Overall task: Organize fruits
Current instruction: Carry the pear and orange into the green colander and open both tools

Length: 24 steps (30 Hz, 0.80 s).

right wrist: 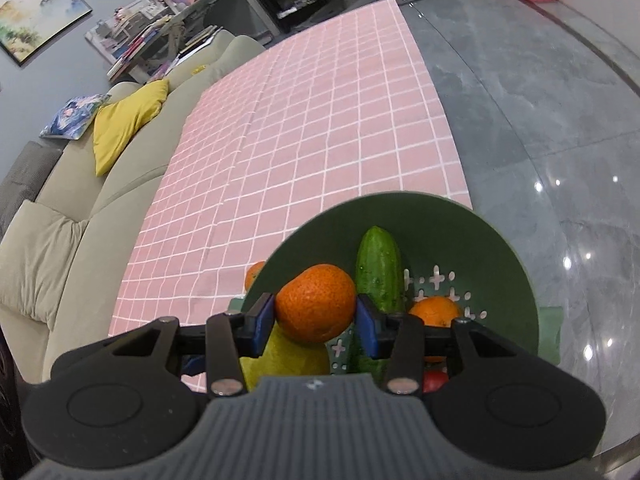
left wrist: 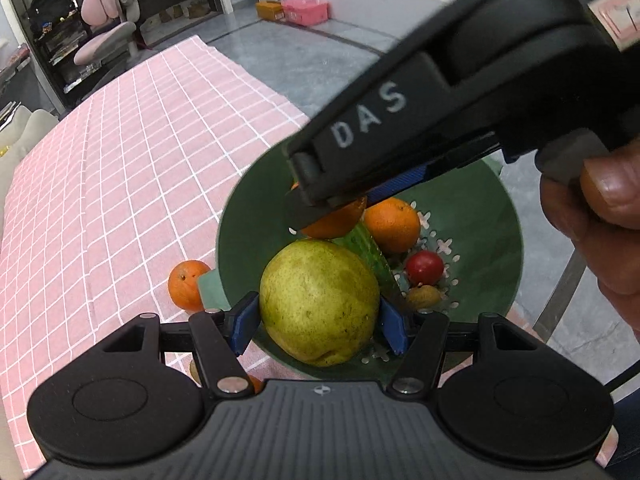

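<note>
I have a large yellow-green pear (left wrist: pixel 319 300) clamped between the blue pads of my left gripper (left wrist: pixel 318 322), jaws spread wide around it, holding it over the near edge of the round dark green plastic colander (left wrist: pixel 484 208). My right gripper (right wrist: pixel 316 318) is closed at a narrower width on a round orange (right wrist: pixel 316 308), also over the colander (right wrist: pixel 496 240); in the left wrist view that gripper crosses above the bowl from the upper right, with the person's hand (left wrist: pixel 600 216) behind it.

Inside the colander I see a bumpy green cucumber (right wrist: pixel 379 276) leaning against the far wall, a second orange (left wrist: pixel 393 224) on the perforated bottom, a small red tomato-like fruit (left wrist: pixel 425 267) and a small brownish fruit (left wrist: pixel 425 297) beside it. A third orange (left wrist: pixel 187 290) sits outside, just beside the colander's left handle, on the pink checked tablecloth (left wrist: pixel 120 168).

Beyond the cloth are a beige sofa (right wrist: pixel 72 208) with a yellow cushion (right wrist: pixel 124 124) and a grey polished floor (right wrist: pixel 540 128).
</note>
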Available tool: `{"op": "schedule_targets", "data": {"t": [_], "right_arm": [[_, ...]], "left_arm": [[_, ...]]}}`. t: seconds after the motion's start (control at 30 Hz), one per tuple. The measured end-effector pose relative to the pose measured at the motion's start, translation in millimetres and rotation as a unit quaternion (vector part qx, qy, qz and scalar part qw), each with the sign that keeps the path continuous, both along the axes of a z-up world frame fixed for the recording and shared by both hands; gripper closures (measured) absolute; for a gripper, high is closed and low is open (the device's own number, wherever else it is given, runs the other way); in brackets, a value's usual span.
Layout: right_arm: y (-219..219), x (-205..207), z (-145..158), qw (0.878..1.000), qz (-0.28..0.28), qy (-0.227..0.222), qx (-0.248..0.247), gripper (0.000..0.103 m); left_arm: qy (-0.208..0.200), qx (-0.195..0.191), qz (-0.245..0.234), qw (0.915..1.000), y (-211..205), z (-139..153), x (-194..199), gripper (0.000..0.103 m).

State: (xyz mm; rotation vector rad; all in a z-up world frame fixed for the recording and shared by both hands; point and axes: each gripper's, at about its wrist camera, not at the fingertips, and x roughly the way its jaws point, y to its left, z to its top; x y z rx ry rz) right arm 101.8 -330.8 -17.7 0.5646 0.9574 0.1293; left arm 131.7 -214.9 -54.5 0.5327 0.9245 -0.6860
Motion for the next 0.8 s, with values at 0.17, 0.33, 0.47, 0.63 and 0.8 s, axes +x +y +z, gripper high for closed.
{"op": "schedule_targets", "data": {"t": [0.17,0.33,0.47,0.63,0.8], "right_arm": [[-3,9,-13,1.0,-0.003,0.018,0.016,0.062],[-3,15,-21,0.999,0.001,0.024,0.027,0.062],[-3,18,-25,0.999,-0.001,0.029,0.029,0.06],[-4,17,-23,0.999,-0.005,0.027,0.031,0.054],[-22,7,-6,0.998,-0.039,-0.01,0.056,0.052]], "left_arm": [[0.005,0.028,0.002,0.9996,-13,-11,1,0.031],[0.001,0.033,0.007,0.9994,-18,-17,0,0.03],[-0.002,0.038,0.005,0.9992,-18,-17,2,0.025],[-0.022,0.04,0.013,0.9989,-18,-10,1,0.023],[-0.06,-0.005,0.041,0.9974,-3,19,-1,0.019]]}}
